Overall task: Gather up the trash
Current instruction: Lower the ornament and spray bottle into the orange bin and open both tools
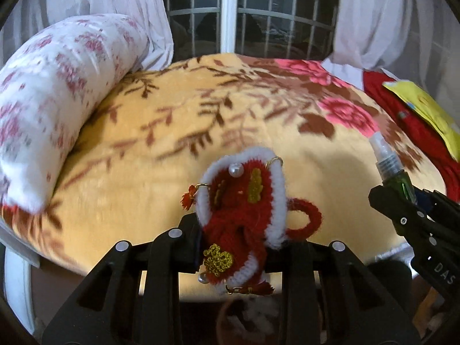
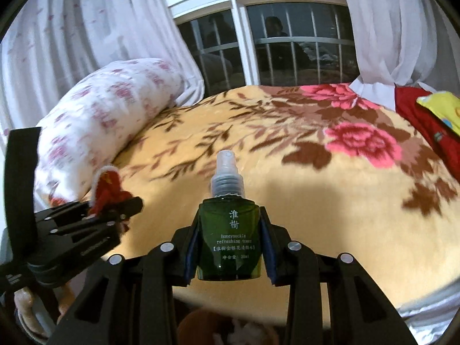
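Note:
My left gripper (image 1: 241,230) is shut on a red and white fuzzy pipe-cleaner ornament (image 1: 241,198) with pearls and gold glitter bits, held above the near edge of the bed. My right gripper (image 2: 229,247) is shut on a small dark green spray bottle (image 2: 228,241) with a clear cap, held upright between the blue pads (image 2: 266,247). In the left wrist view the right gripper (image 1: 402,195) and the bottle (image 1: 388,164) show at the right. In the right wrist view the left gripper (image 2: 120,204) with the ornament (image 2: 107,189) shows at the left.
A bed with a beige floral blanket (image 1: 201,126) fills both views. A white and pink floral pillow (image 1: 57,92) lies at the left. Red cloth (image 2: 425,115) and a yellow item (image 2: 440,106) lie at the right. Behind are a barred window (image 2: 276,43) and white curtains (image 1: 388,14).

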Motion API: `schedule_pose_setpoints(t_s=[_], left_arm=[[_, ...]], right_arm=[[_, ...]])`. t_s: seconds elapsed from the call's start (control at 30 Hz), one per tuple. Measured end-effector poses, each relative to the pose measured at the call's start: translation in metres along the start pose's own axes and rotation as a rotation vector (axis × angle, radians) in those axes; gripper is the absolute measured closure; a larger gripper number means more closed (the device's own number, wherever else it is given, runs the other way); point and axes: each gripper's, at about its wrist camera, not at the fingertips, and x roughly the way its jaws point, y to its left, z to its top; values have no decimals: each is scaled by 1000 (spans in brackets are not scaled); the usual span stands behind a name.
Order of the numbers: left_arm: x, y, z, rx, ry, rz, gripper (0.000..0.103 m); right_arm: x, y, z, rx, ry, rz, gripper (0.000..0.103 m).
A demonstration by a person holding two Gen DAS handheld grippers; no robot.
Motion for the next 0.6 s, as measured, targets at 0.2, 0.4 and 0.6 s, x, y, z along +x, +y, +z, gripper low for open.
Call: schedule_pose_setpoints(t_s=[0.2,0.4,0.6], left_arm=[[-18,-9,-68,30,54,-29,76],[6,-9,-130,48,183,-49,76],[55,2,-162,7,376,-78,76]], right_arm=[[-32,23,-66,-40,45,-5,67],[-28,25,-123,-53,138,-46,67],[7,11,-159,0,287,-55,67]])
